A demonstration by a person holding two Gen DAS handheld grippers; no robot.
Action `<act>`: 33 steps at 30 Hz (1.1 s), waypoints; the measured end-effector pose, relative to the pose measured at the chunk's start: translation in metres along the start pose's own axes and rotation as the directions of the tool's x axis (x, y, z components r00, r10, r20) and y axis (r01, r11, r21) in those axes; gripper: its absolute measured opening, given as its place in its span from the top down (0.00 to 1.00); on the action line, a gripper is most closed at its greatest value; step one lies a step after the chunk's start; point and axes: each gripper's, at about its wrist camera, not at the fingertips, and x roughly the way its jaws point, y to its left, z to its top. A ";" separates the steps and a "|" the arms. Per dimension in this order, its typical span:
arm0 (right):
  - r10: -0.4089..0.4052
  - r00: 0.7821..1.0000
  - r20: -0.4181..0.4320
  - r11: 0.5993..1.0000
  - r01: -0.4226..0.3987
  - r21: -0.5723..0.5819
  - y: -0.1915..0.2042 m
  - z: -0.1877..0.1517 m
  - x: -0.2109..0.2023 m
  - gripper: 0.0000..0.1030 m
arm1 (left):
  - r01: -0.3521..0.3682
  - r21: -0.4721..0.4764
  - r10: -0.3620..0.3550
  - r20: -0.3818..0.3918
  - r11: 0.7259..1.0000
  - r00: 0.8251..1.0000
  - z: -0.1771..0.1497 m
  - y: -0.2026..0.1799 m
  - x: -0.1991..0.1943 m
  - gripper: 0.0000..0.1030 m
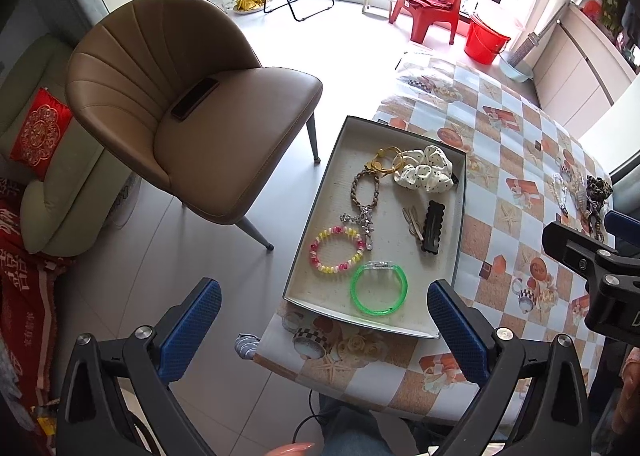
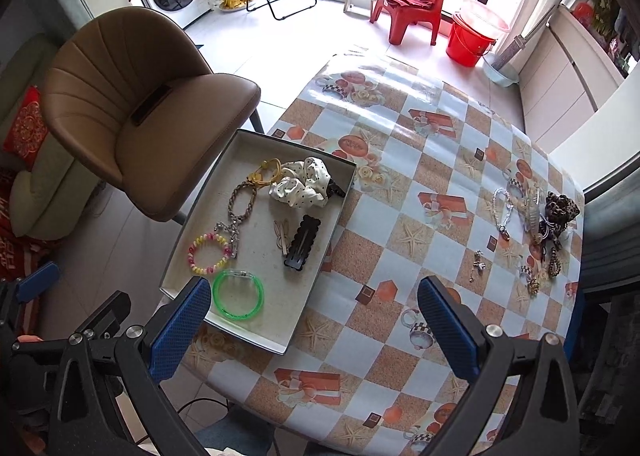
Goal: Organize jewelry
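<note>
A shallow grey tray (image 1: pixel 316 215) (image 2: pixel 320 252) sits at the table's left edge. It holds a green bangle (image 1: pixel 379 293) (image 2: pixel 238 294), a pink-yellow beaded bracelet (image 1: pixel 336 250) (image 2: pixel 209 253), a braided bracelet (image 1: pixel 364 187), a polka-dot scrunchie (image 1: pixel 424 171) (image 2: pixel 304 181) and a black hair clip (image 1: pixel 433 225) (image 2: pixel 303 246). More jewelry lies in a loose pile (image 2: pixel 536 223) (image 1: pixel 580 191) at the table's right. My left gripper (image 1: pixel 324 324) is open and empty above the tray's near edge. My right gripper (image 2: pixel 314 324) is open and empty above the table, right of the tray.
A brown chair (image 1: pixel 180 115) with a dark phone (image 1: pixel 195 98) on its seat stands left of the table. The checked tablecloth (image 2: pixel 420 183) covers the table. A small charm (image 2: pixel 478 264) lies near the pile. A red bucket (image 2: pixel 472 39) and red chair stand far back.
</note>
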 end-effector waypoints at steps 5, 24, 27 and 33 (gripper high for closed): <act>0.001 1.000 0.000 1.000 -0.001 0.001 0.000 0.000 0.000 0.00 | -0.001 0.000 0.001 -0.002 1.000 1.000 0.000 0.000 0.000 0.00; 0.000 1.000 -0.002 1.000 0.000 0.002 0.001 0.001 0.001 0.00 | -0.001 0.000 0.001 -0.006 1.000 1.000 0.000 0.000 0.002 0.00; 0.000 1.000 -0.002 1.000 0.000 0.001 0.001 0.001 0.001 0.00 | -0.001 -0.001 0.001 -0.005 1.000 1.000 0.000 0.000 0.002 0.00; 0.000 1.000 -0.002 1.000 0.000 0.003 0.002 0.001 0.001 0.00 | -0.001 0.000 0.001 -0.007 1.000 1.000 0.000 0.000 0.002 0.00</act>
